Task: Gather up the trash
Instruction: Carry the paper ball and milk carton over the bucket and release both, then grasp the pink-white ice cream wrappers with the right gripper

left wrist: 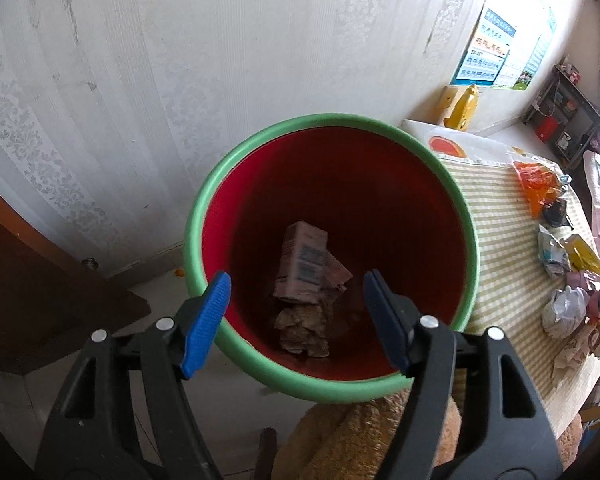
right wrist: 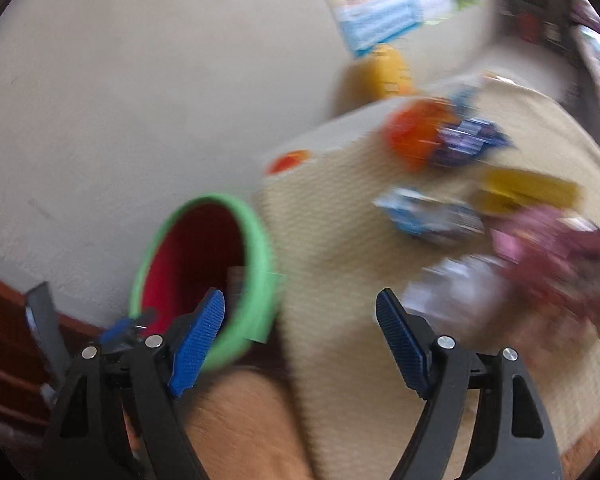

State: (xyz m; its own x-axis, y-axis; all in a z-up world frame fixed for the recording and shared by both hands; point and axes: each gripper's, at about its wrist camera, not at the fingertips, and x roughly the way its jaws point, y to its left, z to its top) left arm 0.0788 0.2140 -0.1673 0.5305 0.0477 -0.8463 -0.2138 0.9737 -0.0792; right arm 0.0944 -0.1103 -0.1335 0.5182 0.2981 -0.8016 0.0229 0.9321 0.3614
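- The left gripper, black-framed with blue ribbed pads, hangs released directly above the bin's mouth, nothing between its jaws.
- Below it stands the round red plastic bin with a green rim; a pale pink carton and a brownish crumpled wad lie on the bin's floor.
- The right gripper is likewise released and empty, over the near edge of the table beside the bin; its view is motion-blurred.
- The green-and-cream checked tablecloth, right of the bin, carries the remaining trash: an orange plastic bag, a white crumpled wrapper and other scraps.
- Judged step: one deposit finished, next pickup beginning. The right gripper must settle over one wrapper, straddle it, then clench.
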